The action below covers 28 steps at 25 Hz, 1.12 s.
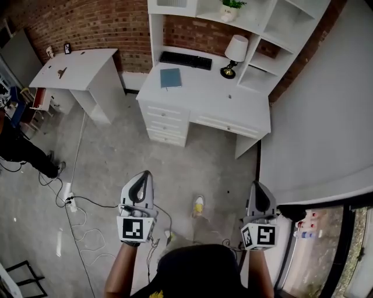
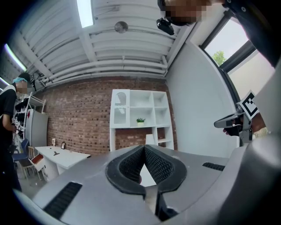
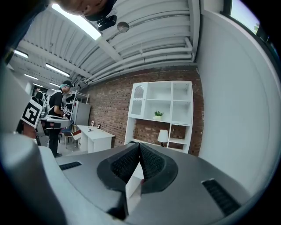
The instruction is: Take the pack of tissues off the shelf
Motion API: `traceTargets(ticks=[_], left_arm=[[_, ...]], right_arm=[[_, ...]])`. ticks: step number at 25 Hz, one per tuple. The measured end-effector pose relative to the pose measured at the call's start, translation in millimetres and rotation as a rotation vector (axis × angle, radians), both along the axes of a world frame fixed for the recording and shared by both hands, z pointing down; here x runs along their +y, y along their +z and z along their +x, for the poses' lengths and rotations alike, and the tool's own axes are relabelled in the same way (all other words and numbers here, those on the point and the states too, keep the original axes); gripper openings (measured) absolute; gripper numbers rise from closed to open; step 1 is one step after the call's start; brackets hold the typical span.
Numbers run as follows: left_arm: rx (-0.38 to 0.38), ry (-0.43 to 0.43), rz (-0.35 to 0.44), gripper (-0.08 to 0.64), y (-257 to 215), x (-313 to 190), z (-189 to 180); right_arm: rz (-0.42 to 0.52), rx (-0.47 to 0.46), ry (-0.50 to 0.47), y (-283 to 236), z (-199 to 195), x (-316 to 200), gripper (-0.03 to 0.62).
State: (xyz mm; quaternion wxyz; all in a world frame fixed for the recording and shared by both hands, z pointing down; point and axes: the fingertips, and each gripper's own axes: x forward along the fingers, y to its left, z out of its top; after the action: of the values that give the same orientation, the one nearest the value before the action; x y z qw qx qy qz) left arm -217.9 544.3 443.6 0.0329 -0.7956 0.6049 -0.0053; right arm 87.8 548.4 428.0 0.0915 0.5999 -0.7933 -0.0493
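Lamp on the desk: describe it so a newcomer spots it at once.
Find the white desk with drawers, below the white shelves. At its back, right of the black keyboard, stands the lamp. It alone has a white shade on a dark base.

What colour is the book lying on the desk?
Dull blue. The book shows best in the head view, on the white desk.

Counter (image 1: 210,99): keyboard (image 1: 185,60) at back, notebook (image 1: 171,77) before it, lamp (image 1: 233,53) right of keyboard. Shelf (image 1: 261,36) above, holding potted plant (image 1: 231,8). Second counter (image 1: 78,67) stands to the left.
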Motion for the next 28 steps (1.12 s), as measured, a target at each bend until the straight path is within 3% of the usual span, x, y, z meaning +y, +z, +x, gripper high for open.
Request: traceTargets(ticks=[3, 7, 11, 16, 23, 28], left_arm=[[0.0, -0.023, 0.001, 0.017, 1.5, -24.0, -0.2], [-0.065, -0.093, -0.035, 0.017, 6.4, -69.2, -9.9], [-0.065, -0.137, -0.047, 0.017, 4.8, -128.5, 9.2], [-0.029, -0.107, -0.025, 0.017, -12.2, -203.4, 54.0], [-0.054, -0.042, 0.001, 0.017, -31.2, -264.1, 107.0], [-0.05, -0.015, 0.027, 0.017, -44.6, -300.1, 126.3]], right_arm=[[0.011, -0.001, -0.006, -0.9, 6.5, -35.7, 0.0], [0.044, -0.013, -0.045, -6.4, 11.6, -100.0, 0.0], [0.053, -0.028, -0.092, -5.1, 26.6, -171.7, 0.0], [0.061, -0.033, -0.113, -17.0, 53.3, -243.6, 0.0], [0.081, -0.074, -0.062, -25.2, 104.3, -284.0, 0.0], [0.103, -0.137, -0.05, -40.8, 117.5, -316.7, 0.0]])
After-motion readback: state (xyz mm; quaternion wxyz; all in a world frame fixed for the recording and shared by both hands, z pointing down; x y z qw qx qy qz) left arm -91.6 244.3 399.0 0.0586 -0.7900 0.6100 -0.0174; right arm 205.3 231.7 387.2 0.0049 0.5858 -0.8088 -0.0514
